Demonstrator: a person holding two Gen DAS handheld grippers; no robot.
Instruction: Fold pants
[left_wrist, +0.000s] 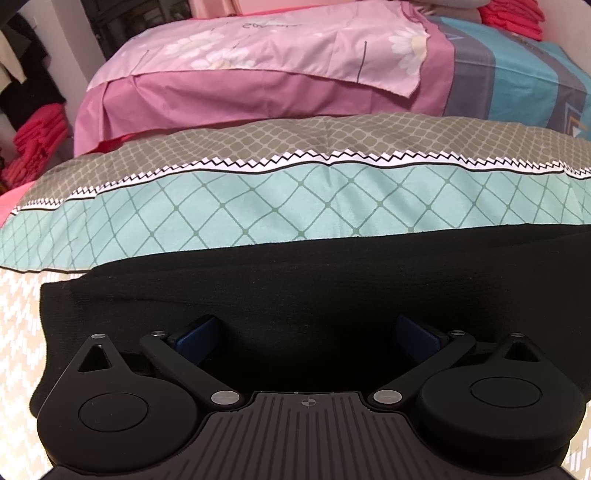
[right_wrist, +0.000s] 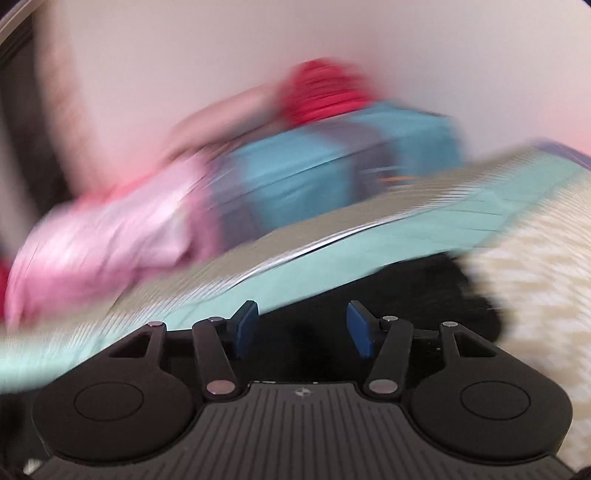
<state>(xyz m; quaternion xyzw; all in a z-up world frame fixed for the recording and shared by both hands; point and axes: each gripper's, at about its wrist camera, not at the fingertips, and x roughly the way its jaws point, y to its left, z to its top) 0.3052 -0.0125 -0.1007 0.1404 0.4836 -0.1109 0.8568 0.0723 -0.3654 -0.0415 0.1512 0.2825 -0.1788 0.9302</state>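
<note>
Two grippers over black pants (left_wrist: 295, 295) on bed: left gripper (left_wrist: 306, 334) jaws wide, pants directly under and ahead; right gripper (right_wrist: 303, 330) half-open, empty, pants just ahead, view blurred.

The pants (left_wrist: 314, 295) were plain black, lying on a cream cloth with a pale zigzag weave (left_wrist: 18, 332). Behind them a sheet (left_wrist: 258, 206) showed a mint field crossed by green diamond lines, a white band edged in black zigzag, and an olive lattice print, with a pink cover bearing white daisies (left_wrist: 258, 48) beyond. Both grippers (left_wrist: 306, 332) (right_wrist: 301, 328) were black with blue pads (right_wrist: 360, 332), and red folded clothes (left_wrist: 513, 16) sat beside a teal and grey striped cover (left_wrist: 517, 85).
</note>
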